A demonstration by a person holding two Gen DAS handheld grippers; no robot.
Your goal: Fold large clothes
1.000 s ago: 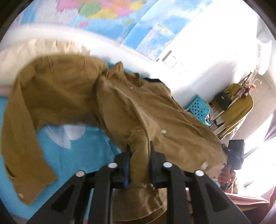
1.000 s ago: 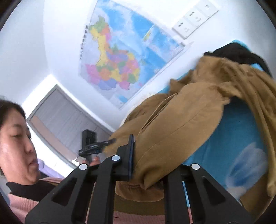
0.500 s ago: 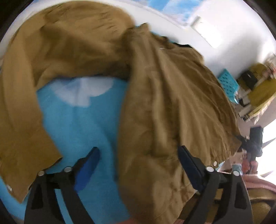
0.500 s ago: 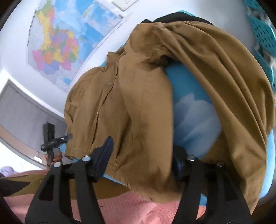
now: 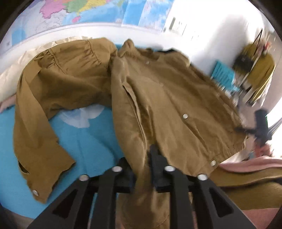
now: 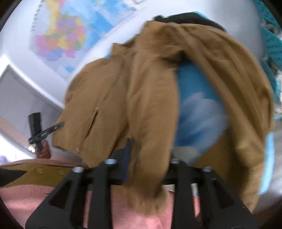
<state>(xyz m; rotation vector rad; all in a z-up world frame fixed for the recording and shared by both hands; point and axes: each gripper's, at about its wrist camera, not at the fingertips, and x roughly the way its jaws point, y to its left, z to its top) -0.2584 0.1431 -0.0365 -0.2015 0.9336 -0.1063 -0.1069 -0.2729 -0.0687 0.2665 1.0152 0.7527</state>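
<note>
A large mustard-brown jacket (image 5: 158,91) with snap buttons lies spread on a blue blanket with white clouds (image 5: 84,141). Its left sleeve (image 5: 33,123) runs down the left side. My left gripper (image 5: 143,163) is shut on the jacket's bottom hem, and cloth hangs down between the fingers. In the right wrist view the same jacket (image 6: 141,98) drapes over my right gripper (image 6: 148,158), which is shut on a thick fold of its hem; the right finger is hidden under cloth. The other sleeve (image 6: 243,98) curves down the right side.
A wall map (image 5: 88,10) hangs behind the bed. A teal basket (image 5: 223,74) and a rack of clothes (image 5: 257,70) stand at the right. The person's pink sweater (image 6: 52,199) fills the near edge. The other gripper (image 6: 38,130) shows at left.
Half a second ago both grippers were open over the jacket. Now both have shut on its bottom hem again, and both views have tilted up to show the wall.
</note>
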